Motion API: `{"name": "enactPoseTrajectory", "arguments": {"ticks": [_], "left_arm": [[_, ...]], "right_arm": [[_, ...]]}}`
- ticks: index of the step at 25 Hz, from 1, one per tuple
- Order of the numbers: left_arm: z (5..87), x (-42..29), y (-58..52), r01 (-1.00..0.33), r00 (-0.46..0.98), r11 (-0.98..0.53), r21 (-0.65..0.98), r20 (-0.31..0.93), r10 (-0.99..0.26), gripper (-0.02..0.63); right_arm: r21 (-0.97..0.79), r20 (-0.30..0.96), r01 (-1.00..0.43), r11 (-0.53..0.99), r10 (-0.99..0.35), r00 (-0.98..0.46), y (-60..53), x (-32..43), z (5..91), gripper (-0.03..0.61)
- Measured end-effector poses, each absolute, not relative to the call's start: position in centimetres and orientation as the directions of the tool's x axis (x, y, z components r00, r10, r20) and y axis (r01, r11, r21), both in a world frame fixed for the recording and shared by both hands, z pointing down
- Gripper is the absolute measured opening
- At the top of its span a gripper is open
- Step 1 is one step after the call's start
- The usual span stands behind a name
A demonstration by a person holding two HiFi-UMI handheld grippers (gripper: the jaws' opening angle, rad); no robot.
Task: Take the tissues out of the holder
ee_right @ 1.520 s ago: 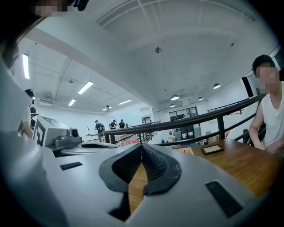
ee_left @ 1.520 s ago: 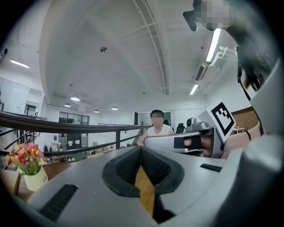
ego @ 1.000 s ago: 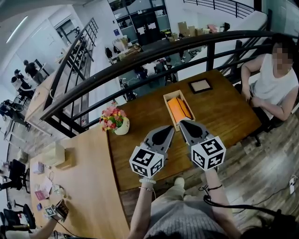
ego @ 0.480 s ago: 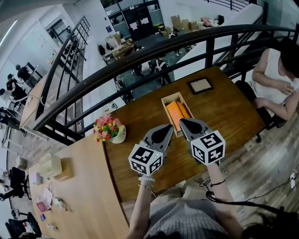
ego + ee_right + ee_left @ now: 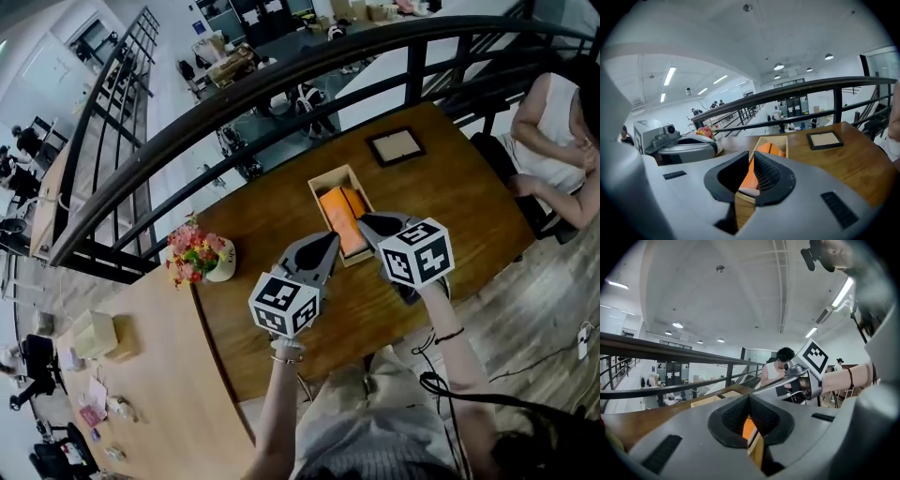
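Both left claw (image 5: 328, 242) and right claw (image 5: 367, 221) hover closed by holder (image 5: 317, 197).

So the left gripper (image 5: 330, 240) and right gripper (image 5: 364, 221) are hanging close side by side, with barely a gap running between them. The right one's jaws are just cracking open, nothing in them. Dead ahead, the wooden holder (image 5: 319, 202) is putting its near wall in the way of any low pass; over its top is looking clear. The picture frame (image 5: 395, 146) is sitting farther ahead-right, and the flower pot (image 5: 217, 264) well off left.
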State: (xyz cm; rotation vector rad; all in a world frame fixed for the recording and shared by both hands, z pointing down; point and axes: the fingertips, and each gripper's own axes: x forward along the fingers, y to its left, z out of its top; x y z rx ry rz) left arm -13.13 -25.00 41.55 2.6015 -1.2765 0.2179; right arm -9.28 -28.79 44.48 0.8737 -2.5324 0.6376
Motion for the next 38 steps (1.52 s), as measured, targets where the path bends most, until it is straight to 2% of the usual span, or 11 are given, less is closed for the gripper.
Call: {"name": "enactPoseTrajectory", "arguments": {"ticks": [1, 3, 4, 11, 31, 34, 38], "left_arm": [[42.0, -13.3, -25.2, -0.797, 0.604, -0.586, 0.149, 0.247, -0.758, 0.008], [42.7, -13.3, -25.7, -0.800, 0.599, -0.579, 0.157, 0.266, -0.756, 0.008], [43.1, -13.2, -25.9, -0.800, 0.598, -0.578, 0.159, 0.274, -0.753, 0.008], [44.7, -13.6, -27.9, -0.813, 0.579, -0.563, 0.147, 0.307, -0.756, 0.008], [46.3, -13.8, -28.7, -0.813, 0.580, -0.558, 0.165, 0.324, -0.748, 0.008], [46.3, -13.6, -28.7, -0.810, 0.583, -0.561, 0.169, 0.325, -0.745, 0.008], [46.2, -13.6, -28.6, -0.809, 0.585, -0.563, 0.168, 0.321, -0.745, 0.008]], "right_arm": [[-0.301, 0.509, -0.644, 0.703, -0.453, -0.732, -28.9, -9.5, 45.1, 0.020], [-0.343, 0.534, -0.630, 0.697, -0.407, -0.741, -29.3, -9.9, 46.3, 0.088], [-0.361, 0.544, -0.624, 0.693, -0.387, -0.745, -29.5, -10.0, 46.9, 0.099], [-0.377, 0.615, -0.633, 0.677, -0.328, -0.717, -32.3, -11.5, 49.0, 0.132], [-0.308, 0.815, -0.678, 0.668, -0.183, -0.550, -32.8, -12.9, 53.3, 0.129], [-0.292, 0.815, -0.680, 0.673, -0.197, -0.545, -32.7, -13.0, 52.8, 0.058], [-0.305, 0.780, -0.692, 0.654, -0.245, -0.576, -32.6, -12.6, 52.3, 0.018]]}}
